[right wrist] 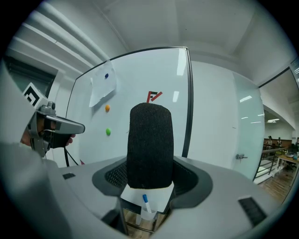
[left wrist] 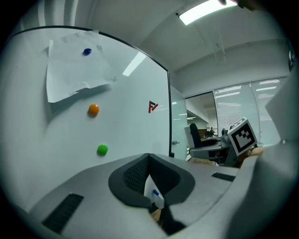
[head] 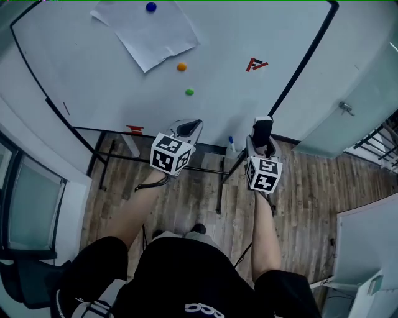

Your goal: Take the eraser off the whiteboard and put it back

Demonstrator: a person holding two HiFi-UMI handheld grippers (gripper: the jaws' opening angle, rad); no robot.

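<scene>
The eraser (right wrist: 150, 144), a black felt block on a white base, stands upright between the jaws of my right gripper (right wrist: 150, 163), which is shut on it. In the head view the eraser (head: 262, 128) sits at the tip of the right gripper (head: 262, 138), just in front of the lower right edge of the whiteboard (head: 249, 37). My left gripper (head: 188, 128) is to its left, near the board's bottom edge. In the left gripper view the dark pads (left wrist: 135, 175) of the left gripper (left wrist: 148, 161) meet with nothing between them.
On the board hang a sheet of paper (head: 149, 31) under a blue magnet (head: 151, 7), an orange magnet (head: 181, 66), a green magnet (head: 189, 92) and a red logo (head: 255, 64). A blue-capped marker (head: 231, 144) stands below the board. A glass door handle (head: 346, 109) is at right.
</scene>
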